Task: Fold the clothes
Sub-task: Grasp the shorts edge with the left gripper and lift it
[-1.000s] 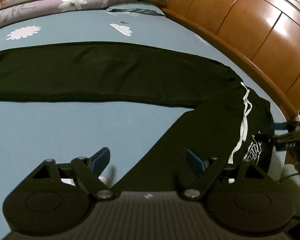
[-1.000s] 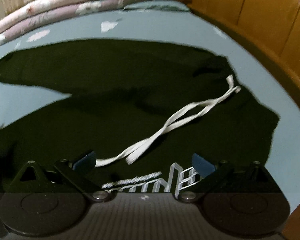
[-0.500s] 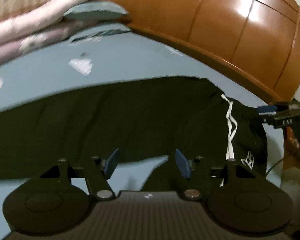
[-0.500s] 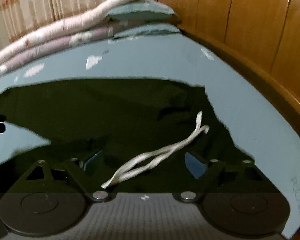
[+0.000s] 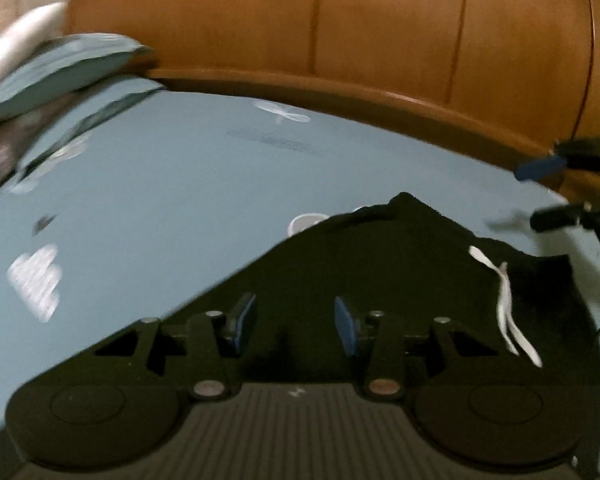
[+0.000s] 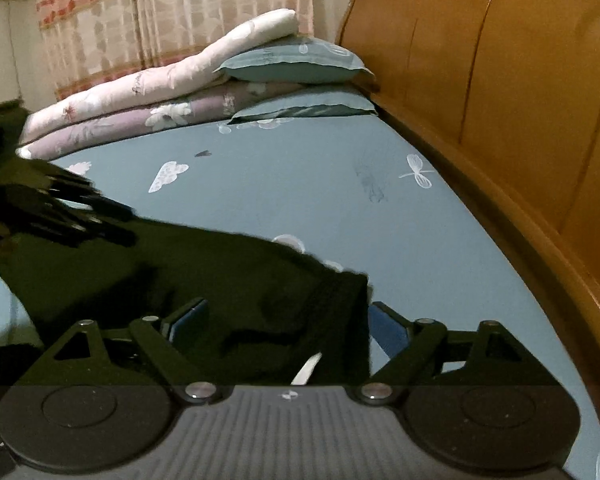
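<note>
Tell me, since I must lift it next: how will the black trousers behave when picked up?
Probably floppy: the black trousers lie flat and creased on the blue sheet. Likely light, being thin cloth. The white drawstring trails loose and may dangle.

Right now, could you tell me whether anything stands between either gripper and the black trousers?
Nothing visible does. The black trousers lie directly under the open left gripper, and their edge sits between the fingers of the open right gripper. Only the white drawstring rests on the cloth, off to the side.

Black trousers [image 6: 228,276] lie between the parted right claw [image 6: 288,320] fingers.
</note>
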Motion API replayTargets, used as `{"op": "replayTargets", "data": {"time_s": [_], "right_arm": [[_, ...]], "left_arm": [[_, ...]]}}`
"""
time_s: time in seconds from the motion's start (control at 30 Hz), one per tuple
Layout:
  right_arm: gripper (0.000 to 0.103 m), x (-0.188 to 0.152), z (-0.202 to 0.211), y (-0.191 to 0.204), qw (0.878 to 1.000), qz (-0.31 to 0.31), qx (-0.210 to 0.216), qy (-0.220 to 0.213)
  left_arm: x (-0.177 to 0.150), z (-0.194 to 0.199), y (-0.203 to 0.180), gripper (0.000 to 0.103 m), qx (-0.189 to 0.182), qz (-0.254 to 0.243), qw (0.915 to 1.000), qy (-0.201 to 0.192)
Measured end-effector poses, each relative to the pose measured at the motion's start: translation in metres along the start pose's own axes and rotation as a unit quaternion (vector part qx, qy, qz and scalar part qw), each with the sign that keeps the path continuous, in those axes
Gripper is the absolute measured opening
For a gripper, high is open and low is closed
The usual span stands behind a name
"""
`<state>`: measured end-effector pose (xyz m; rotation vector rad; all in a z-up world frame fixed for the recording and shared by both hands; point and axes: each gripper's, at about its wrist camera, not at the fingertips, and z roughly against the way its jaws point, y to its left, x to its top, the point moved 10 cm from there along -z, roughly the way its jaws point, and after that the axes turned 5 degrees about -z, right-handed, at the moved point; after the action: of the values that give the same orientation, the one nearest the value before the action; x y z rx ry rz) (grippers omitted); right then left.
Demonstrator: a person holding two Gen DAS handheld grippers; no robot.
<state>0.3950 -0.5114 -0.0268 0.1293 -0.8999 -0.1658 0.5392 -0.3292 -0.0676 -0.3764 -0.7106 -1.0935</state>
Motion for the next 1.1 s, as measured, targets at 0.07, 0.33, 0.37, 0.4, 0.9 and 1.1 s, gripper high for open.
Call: {"op": "replayTargets", "data": {"time_s": [0.07, 0.33, 0.37, 0.4, 0.9, 1.1], "right_arm": [[0.086, 0.007, -0.010, -0.014, 1.000, -0.012, 0.008, 0.004], [0.086, -0.001, -0.035, -0.040, 1.000, 0.002, 0.016, 0.025], [0.086, -0.003, -0.036, -0.041, 0.999, 0.006, 0.018, 0.029], [0.086, -0.006, -0.038, -0.042, 0.999, 0.009, 0.021, 0.033], [0.085, 0.029, -0.075, -0.037, 0.992, 0.085, 0.072, 0.053], [0.085, 0.042, -0.106, -0.023, 0.987, 0.121, 0.089, 0.055]], "left_arm": [[0.014, -0.027, 0.002, 0.041, -0.008, -0.027, 0.9996, 0.008], [0.039, -0.104, 0.013, 0.041, -0.086, -0.089, 0.9916, 0.038], [0.039, -0.109, 0.016, 0.041, -0.094, -0.093, 0.9902, 0.044], [0.039, -0.113, 0.019, 0.041, -0.102, -0.095, 0.9889, 0.051], [0.032, -0.134, 0.023, 0.011, -0.175, -0.086, 0.9765, 0.091], [0.034, -0.122, 0.016, 0.007, -0.151, -0.121, 0.9789, 0.064]]}}
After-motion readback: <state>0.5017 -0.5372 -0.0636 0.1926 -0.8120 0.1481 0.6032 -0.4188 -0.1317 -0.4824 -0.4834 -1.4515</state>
